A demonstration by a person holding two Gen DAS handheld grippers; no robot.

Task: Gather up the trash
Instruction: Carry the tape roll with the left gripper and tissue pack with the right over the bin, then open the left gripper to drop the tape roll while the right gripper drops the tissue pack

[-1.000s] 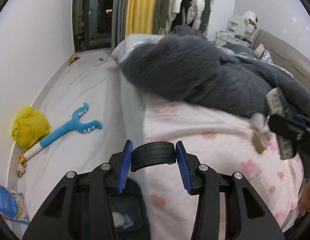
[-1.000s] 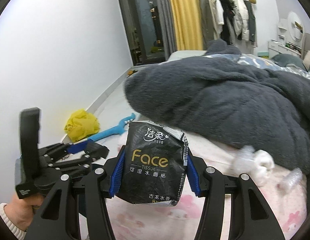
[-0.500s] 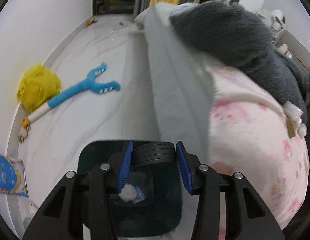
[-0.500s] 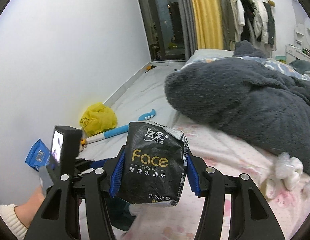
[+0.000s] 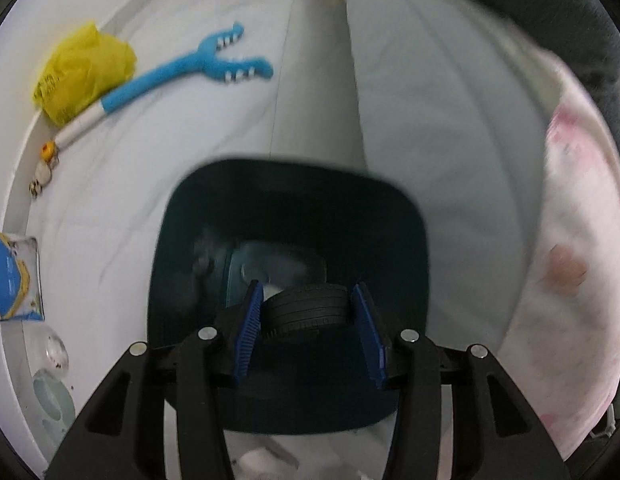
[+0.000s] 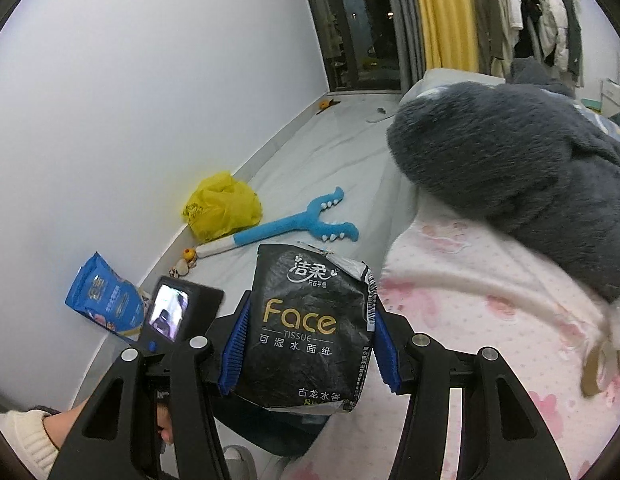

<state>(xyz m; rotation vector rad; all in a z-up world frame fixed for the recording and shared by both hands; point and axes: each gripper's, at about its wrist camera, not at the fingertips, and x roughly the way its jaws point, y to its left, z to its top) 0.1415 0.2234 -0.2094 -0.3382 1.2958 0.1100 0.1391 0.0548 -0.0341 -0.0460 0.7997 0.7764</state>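
My left gripper [image 5: 306,312] is shut on a small black toy tire [image 5: 306,307] and holds it right above the open mouth of a dark teal trash bin [image 5: 405,240] on the floor beside the bed. Pale trash lies at the bin's bottom. My right gripper [image 6: 306,344] is shut on a black crumpled "Face" tissue packet [image 6: 308,320] and holds it over the bed's edge. The left gripper's body and its small screen [image 6: 170,312] show at the lower left of the right wrist view. White crumpled trash [image 6: 619,320] lies on the pink sheet at the right.
A yellow plastic bag [image 5: 84,70] and a blue plush toy [image 5: 190,70] lie on the floor by the wall. A blue packet [image 5: 12,276] and a clear bottle [image 5: 50,354] lie at the left. A grey fluffy blanket [image 6: 529,160] covers the bed.
My left gripper has tilted down and moved from over the bed to above the bin, still holding the tire. My right gripper has shifted left with the tissue packet.
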